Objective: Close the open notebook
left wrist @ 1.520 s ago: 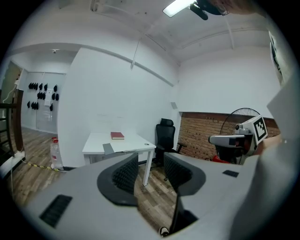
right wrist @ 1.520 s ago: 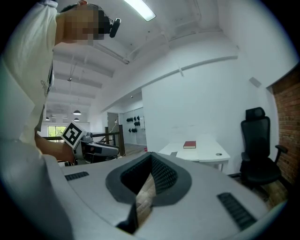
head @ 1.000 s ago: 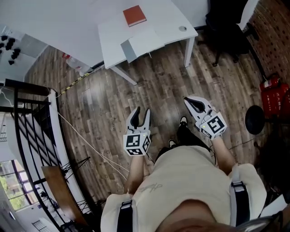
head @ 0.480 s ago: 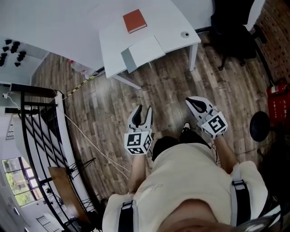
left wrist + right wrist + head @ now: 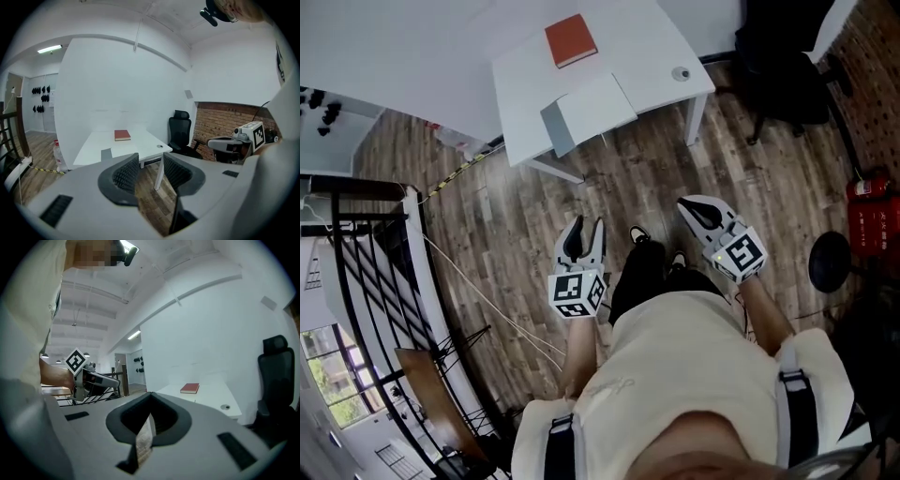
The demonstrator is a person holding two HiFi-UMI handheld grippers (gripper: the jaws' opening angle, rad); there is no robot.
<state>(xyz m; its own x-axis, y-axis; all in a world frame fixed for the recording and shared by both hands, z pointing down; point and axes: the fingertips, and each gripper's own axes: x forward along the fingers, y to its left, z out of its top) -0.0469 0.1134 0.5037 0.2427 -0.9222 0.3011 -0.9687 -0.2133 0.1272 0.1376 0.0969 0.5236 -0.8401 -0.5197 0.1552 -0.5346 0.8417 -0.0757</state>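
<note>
Notebook lies open at the near edge of the white tabletop, at 12 o'clock from me: white page up, a grey leaf folded out at its 9 o'clock side. Red book, closed, sits beyond it at 11 o'clock, apart from it. Small round fitting near the tabletop's 2 o'clock corner. Office chair at 2 o'clock, off the tabletop.

Left tool: jaws spread, nothing between them, held over the wooden floor. Right tool: pads pressed together, or very nearly, nothing pinched.

Step in hand, by my reading: approach only. Both tools are well short of the tabletop and nothing is touched. Next move calls for stepping up to the near edge, getting a tool under the grey leaf and swinging it over the white page.
</note>
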